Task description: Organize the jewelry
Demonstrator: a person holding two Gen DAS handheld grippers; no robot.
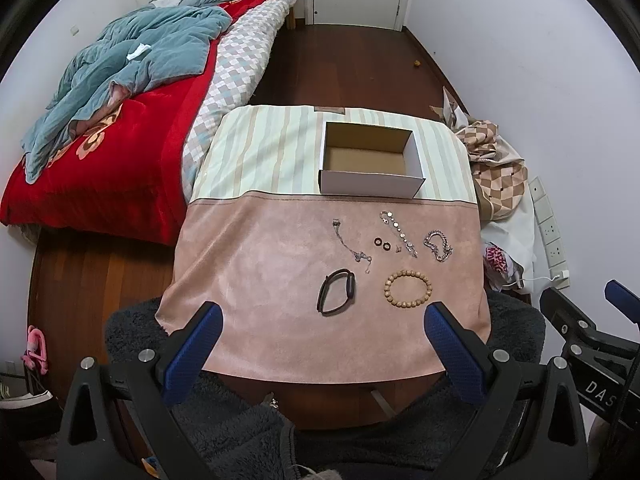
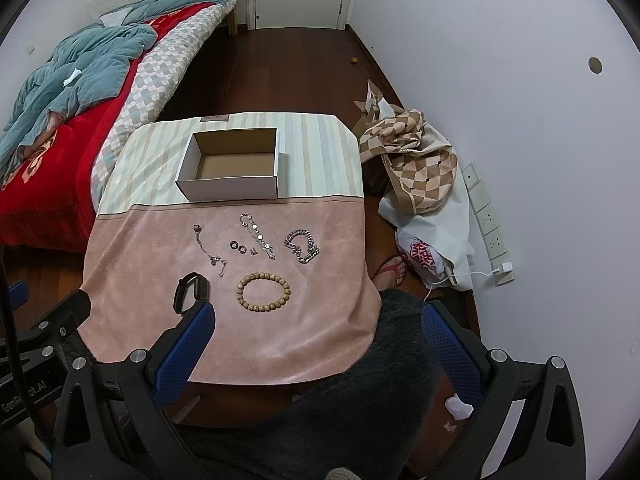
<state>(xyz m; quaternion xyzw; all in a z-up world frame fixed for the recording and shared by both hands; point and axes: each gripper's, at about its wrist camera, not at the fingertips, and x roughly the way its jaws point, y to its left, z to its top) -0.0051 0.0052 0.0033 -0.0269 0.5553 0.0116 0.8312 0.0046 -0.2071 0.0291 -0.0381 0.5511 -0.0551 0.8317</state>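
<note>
Left wrist view: open white cardboard box [image 1: 371, 160] empty; wooden bead bracelet [image 1: 408, 288], black wristband [image 1: 335, 291], silver chains [image 1: 438, 246] on pink cloth [image 1: 260, 300]. Left gripper [image 1: 322, 330], right gripper [image 2: 316, 330] spread wide, empty. Nothing sorted yet.

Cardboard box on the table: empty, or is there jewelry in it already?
Empty. The box shows only its bare brown floor in both views; no jewelry inside.

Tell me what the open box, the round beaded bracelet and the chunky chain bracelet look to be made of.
Open box: cardboard, seemingly; white matte outside, plain brown inside, thin folded walls.
Beaded bracelet: probably wood; round tan beads with a dull, slightly mottled surface, though resin or stone cannot be ruled out.
Chain bracelet: apparently silver-coloured metal; heavy interlocked links with bright glints.
</note>
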